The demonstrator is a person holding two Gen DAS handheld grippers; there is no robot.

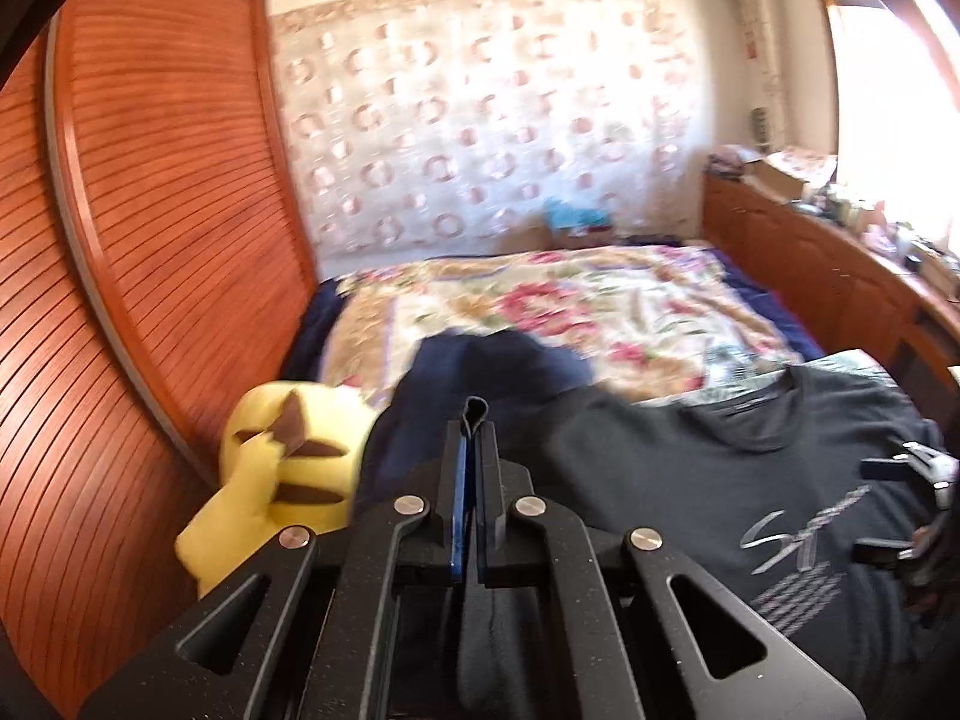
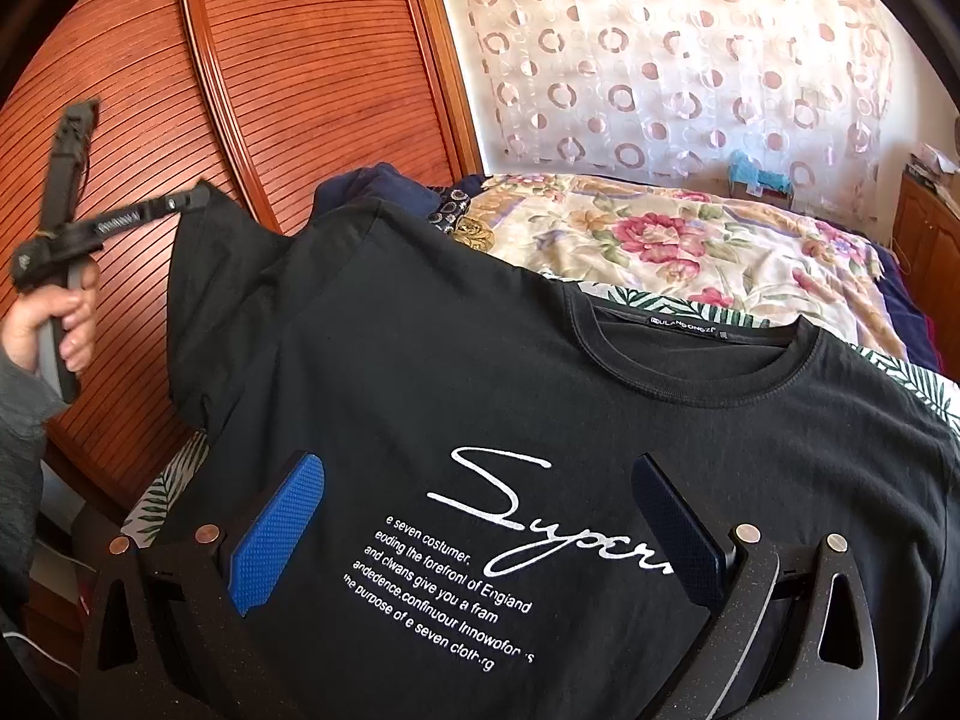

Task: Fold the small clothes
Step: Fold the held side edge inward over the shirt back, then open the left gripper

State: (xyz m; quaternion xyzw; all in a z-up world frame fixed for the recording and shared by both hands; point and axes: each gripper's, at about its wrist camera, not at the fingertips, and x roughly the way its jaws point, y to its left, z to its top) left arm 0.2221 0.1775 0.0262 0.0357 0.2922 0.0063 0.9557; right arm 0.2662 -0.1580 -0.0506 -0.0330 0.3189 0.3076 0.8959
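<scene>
A black T-shirt (image 2: pixel 456 360) with white print lies face up on the bed, its collar toward the far side. My left gripper (image 1: pixel 474 420) is shut on a fold of its left sleeve (image 2: pixel 222 252), which it holds raised off the bed. In the right wrist view the left gripper (image 2: pixel 201 198) shows at the upper left, with a person's hand (image 2: pixel 66 324) on its handle. My right gripper (image 2: pixel 477 474) is open just above the shirt's chest print, with a blue pad on either side of the lettering. Its fingers also show at the edge of the left wrist view (image 1: pixel 876 510).
A yellow plush toy (image 1: pixel 288 468) sits at the bed's left edge against a slatted wooden wardrobe door (image 1: pixel 150 240). A floral bedspread (image 2: pixel 690 246) covers the far bed, and dark blue cloth (image 1: pixel 480 372) is bunched beyond the shirt. A cluttered wooden cabinet (image 1: pixel 810 276) runs along the right.
</scene>
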